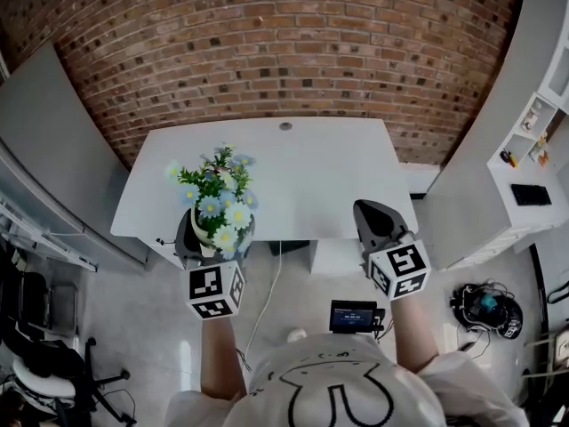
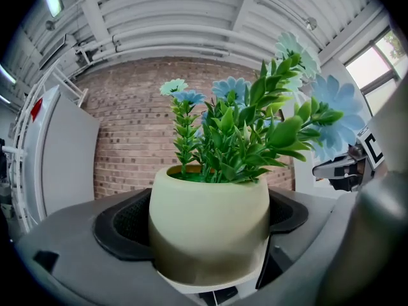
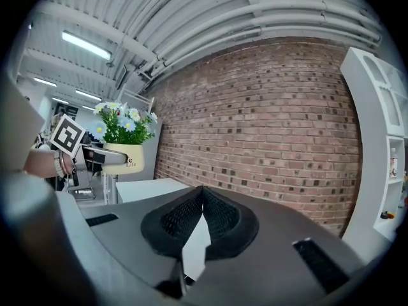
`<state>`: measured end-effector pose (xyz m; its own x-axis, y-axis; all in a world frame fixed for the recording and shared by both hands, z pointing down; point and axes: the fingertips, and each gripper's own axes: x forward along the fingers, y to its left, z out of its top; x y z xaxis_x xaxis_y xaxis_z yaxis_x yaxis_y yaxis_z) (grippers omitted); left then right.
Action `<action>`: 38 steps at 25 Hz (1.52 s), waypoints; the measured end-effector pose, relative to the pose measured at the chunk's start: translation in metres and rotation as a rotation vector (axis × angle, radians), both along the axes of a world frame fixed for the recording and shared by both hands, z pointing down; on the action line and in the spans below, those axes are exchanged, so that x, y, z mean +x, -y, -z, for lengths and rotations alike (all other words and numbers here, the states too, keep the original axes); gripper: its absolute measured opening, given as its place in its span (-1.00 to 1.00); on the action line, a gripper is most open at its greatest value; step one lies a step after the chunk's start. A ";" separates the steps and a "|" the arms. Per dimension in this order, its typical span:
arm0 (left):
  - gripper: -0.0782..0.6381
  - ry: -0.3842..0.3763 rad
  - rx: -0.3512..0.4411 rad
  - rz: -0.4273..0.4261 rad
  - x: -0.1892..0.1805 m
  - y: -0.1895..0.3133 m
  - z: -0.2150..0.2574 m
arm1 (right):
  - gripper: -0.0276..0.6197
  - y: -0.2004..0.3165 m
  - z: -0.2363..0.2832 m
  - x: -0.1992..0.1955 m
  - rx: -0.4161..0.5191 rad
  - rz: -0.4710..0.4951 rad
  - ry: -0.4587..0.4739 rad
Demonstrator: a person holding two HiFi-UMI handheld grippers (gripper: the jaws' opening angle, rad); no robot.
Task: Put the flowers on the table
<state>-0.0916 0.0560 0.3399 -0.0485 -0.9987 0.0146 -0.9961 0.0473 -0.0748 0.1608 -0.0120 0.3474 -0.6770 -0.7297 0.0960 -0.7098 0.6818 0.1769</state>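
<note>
A cream pot of blue and white flowers (image 1: 216,205) is held by my left gripper (image 1: 212,238) just off the front left edge of the white table (image 1: 293,163). In the left gripper view the flower pot (image 2: 209,225) fills the space between the two black pads (image 2: 121,225), which press on its sides. My right gripper (image 1: 375,213) hangs over the table's front right corner, its jaws closed tip to tip with nothing between them (image 3: 202,193). From the right gripper view the flower pot (image 3: 122,150) shows at the far left.
A red brick wall (image 1: 284,43) runs behind the table. White shelving (image 1: 533,140) stands at the right, grey cabinets at the left. On the floor lie a small screen device (image 1: 354,315), cables and a round black object (image 1: 489,308). A black chair base (image 1: 53,381) is at bottom left.
</note>
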 end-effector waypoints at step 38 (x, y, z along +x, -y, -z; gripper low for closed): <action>0.65 -0.039 -0.085 -0.069 -0.124 0.197 -0.039 | -0.87 0.194 -0.041 -0.124 -0.093 -0.039 -0.011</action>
<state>-0.2152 -0.1406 0.3794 0.0229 -0.9947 0.1003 -0.9990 -0.0267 -0.0364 0.0363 -0.2061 0.3887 -0.6464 -0.7433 0.1723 -0.7347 0.6673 0.1220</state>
